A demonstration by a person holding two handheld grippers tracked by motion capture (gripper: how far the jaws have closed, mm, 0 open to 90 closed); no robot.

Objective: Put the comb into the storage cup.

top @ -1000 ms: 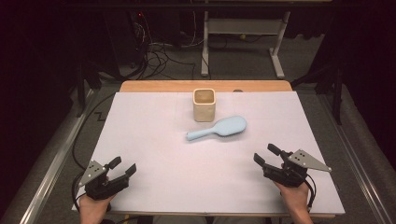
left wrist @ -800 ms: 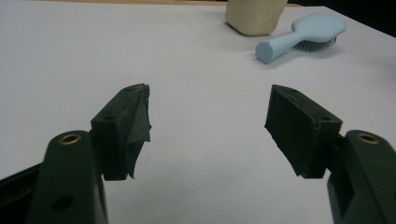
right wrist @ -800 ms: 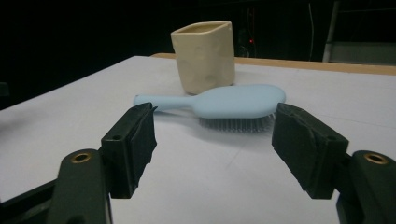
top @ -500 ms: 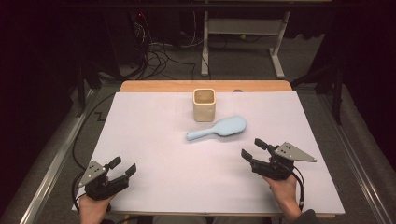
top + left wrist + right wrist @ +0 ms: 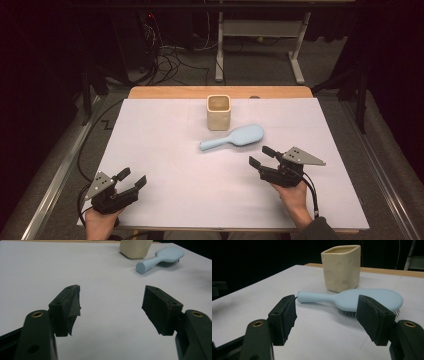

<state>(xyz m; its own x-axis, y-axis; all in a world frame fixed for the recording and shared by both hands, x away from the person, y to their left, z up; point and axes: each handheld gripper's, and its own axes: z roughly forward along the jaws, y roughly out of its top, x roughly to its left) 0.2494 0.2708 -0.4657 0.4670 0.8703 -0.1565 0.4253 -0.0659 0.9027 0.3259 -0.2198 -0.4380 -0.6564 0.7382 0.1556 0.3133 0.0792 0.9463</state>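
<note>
Hairbrush (image 5: 235, 137): a pale blue brush lying bristles down on the white table cover, a little beyond the table's middle and to the right. Its oval head points right and its round handle end points left, towards the person's left side.
Hairbrush, right gripper view: the brush (image 5: 352, 300) lies across the view just past the jaw tips, with short dark bristles showing under the head.
Hairbrush, left gripper view: the brush (image 5: 160, 260) sits far off at the upper right, handle end facing the camera.
Cup (image 5: 219, 112): a cream, square-sided cup, upright, just behind the brush handle and very close to it; whether they touch cannot be told.
Right gripper (image 5: 262, 156): held in the person's right hand (image 5: 294, 195) near the brush head, on its near side, jaws spread wide and aimed at the brush, holding nothing and not touching it.
Left gripper (image 5: 132, 179): held at the near left corner of the table, well apart from the brush, jaws spread wide with nothing between them.
Table (image 5: 165, 150): covered by a white sheet, with a strip of wooden edge along the far side.
Surroundings: dark floor with tangled cables (image 5: 170, 55) and a white metal frame beyond the table.
</note>
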